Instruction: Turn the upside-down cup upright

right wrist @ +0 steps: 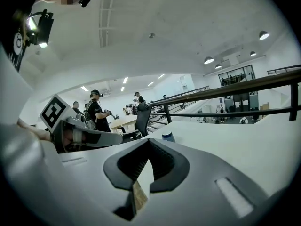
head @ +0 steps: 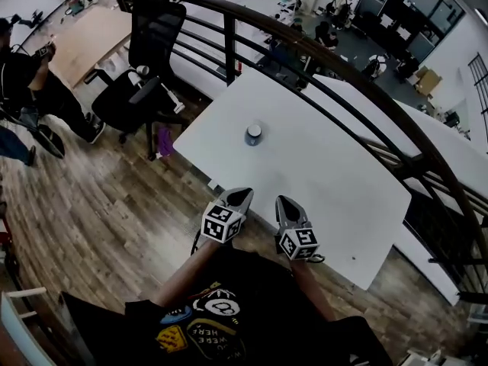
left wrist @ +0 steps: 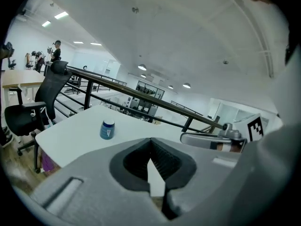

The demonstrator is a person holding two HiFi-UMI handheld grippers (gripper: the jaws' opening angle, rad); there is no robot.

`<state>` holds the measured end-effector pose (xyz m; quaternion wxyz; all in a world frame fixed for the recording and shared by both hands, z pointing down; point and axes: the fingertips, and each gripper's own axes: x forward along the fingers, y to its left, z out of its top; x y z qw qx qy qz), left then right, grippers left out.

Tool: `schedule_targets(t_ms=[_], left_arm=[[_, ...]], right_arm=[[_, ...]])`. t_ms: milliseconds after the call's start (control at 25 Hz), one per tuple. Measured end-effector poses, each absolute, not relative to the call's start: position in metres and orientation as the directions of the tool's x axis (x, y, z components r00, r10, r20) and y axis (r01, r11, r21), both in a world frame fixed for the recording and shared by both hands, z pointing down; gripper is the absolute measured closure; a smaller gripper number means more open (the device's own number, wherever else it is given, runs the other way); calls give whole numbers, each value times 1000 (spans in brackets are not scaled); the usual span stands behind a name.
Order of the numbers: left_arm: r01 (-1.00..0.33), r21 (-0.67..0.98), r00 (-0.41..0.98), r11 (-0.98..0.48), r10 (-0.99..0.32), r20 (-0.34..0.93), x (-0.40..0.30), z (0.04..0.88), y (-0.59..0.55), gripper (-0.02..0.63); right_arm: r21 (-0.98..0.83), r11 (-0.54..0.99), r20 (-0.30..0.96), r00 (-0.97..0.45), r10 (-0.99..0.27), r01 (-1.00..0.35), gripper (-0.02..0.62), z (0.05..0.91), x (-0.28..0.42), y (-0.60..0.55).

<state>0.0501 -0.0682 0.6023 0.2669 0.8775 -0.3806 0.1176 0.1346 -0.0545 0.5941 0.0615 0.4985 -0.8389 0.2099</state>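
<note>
A small blue cup [head: 254, 134] stands upside down on the white table [head: 328, 174], its pale base facing up. It also shows far off in the left gripper view, cup [left wrist: 107, 129], and in the right gripper view, cup [right wrist: 167, 136]. My left gripper [head: 244, 195] and right gripper [head: 281, 201] hover side by side over the table's near edge, well short of the cup. Both point toward it, and both are shut with nothing between the jaws. Each gripper view catches the other gripper beside it: right gripper [left wrist: 211, 140], left gripper [right wrist: 87, 136].
A black office chair [head: 145, 67] stands at the table's far left corner, with a purple object [head: 165, 139] below it. A dark metal railing [head: 320, 59] curves behind the table. People [head: 30, 82] stand at the far left near a wooden table [head: 88, 36].
</note>
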Motion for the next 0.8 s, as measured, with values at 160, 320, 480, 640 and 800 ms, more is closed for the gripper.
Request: schedule_targets(t_ms=[160, 320, 480, 640, 800], left_arm=[[-752, 349, 658, -559, -649, 382, 83, 594, 5, 601], [-777, 331, 629, -535, -677, 382, 78, 593, 54, 601], [-797, 312, 604, -518, -703, 375, 65, 587, 79, 601], [-810, 274, 585, -518, -742, 327, 47, 576, 84, 601], [-808, 244, 589, -536, -754, 292, 45, 543, 76, 601]], right_arm=[[-297, 438, 301, -518, -800, -849, 594, 591, 155, 7], [-304, 463, 288, -543, -789, -833, 594, 591, 159, 51], [-339, 460, 272, -553, -787, -821, 594, 589, 156, 74], [-315, 493, 260, -574, -777, -811, 594, 577, 138, 83], [-280, 537, 228, -599, -768, -796, 594, 542, 125, 82]])
